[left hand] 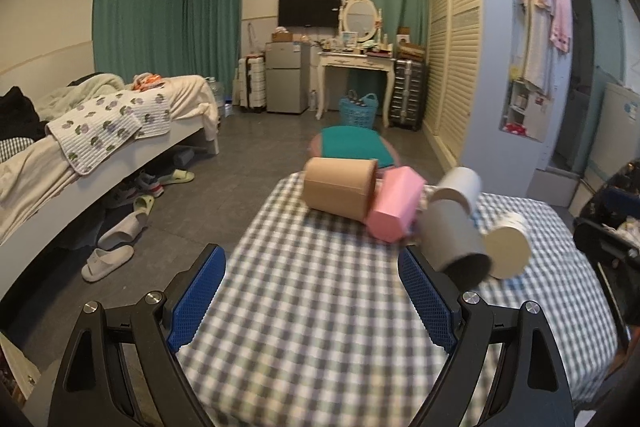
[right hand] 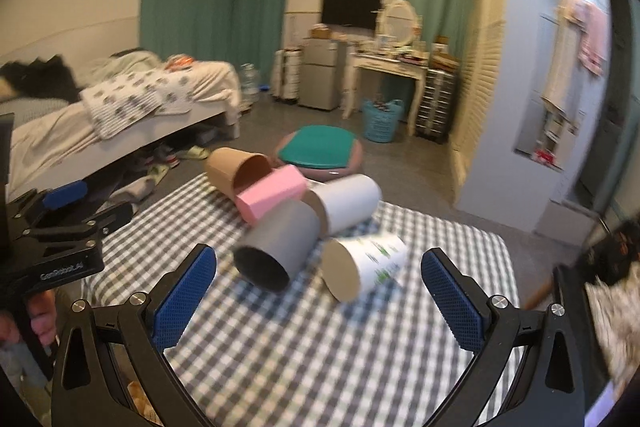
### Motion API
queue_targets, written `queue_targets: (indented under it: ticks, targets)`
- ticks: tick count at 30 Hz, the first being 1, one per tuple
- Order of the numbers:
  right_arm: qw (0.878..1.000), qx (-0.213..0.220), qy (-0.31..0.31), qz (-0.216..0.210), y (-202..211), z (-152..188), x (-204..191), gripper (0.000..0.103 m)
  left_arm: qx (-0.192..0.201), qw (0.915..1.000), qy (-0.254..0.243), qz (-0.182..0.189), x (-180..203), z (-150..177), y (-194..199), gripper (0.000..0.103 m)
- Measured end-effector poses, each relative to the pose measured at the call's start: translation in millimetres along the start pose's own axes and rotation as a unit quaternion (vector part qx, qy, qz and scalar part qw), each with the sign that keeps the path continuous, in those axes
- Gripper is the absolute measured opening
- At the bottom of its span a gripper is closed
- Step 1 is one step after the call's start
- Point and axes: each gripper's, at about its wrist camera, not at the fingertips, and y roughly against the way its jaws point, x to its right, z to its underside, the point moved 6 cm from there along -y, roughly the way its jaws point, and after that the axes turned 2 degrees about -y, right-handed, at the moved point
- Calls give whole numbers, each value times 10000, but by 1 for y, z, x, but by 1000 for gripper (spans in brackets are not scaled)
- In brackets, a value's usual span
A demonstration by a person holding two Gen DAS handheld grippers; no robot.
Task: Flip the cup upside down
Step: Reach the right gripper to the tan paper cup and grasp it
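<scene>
Several cups lie on their sides in a cluster on the checked tablecloth [left hand: 320, 307]: a tan cup [left hand: 340, 193] [right hand: 236, 171], a pink faceted cup [left hand: 394, 209] [right hand: 270, 195], a dark grey cup [left hand: 456, 247] [right hand: 276, 251], a light grey cup [left hand: 458, 189] [right hand: 346, 203] and a white printed cup [left hand: 508, 245] [right hand: 364, 267]. My left gripper [left hand: 312, 295] is open and empty, short of the cups. My right gripper [right hand: 320, 291] is open and empty, with the dark grey and white cups just ahead between its fingers. The left gripper also shows in the right wrist view [right hand: 60, 223].
A round stool with a teal cushion [left hand: 352, 147] [right hand: 320, 151] stands beyond the table's far edge. A bed [left hand: 100, 131] runs along the left, with slippers [left hand: 108, 259] on the floor. A blue basket [left hand: 358, 109], dressing table and wardrobe stand farther back.
</scene>
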Motion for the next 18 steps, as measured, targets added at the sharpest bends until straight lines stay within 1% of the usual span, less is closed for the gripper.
queue_targets:
  ticks: [4, 7, 10, 12, 16, 18]
  targets:
    - [9981, -154, 477, -366, -34, -27, -20, 103, -60, 9998, 31, -198, -24, -6, -22, 91]
    - [9932, -343, 857, -714, -68, -45, -39, 103, -167, 9993, 103, -317, -41, -10, -42, 91]
    - [9834, -678, 1277, -1095, -106, -58, -61, 103, -289, 9985, 162, -430, -56, -12, -64, 91]
    - [9759, -869, 1548, -1271, -131, -64, -75, 103, -363, 9980, 220, -473, -65, -12, -78, 91]
    - [9604, -1245, 2018, -1462, -186, -75, -95, 103, -457, 9971, 272, -541, -78, -14, -103, 91]
    - [9526, -1445, 2222, -1493, -215, -78, -103, 103, -534, 9966, 297, -547, -82, -12, -116, 91]
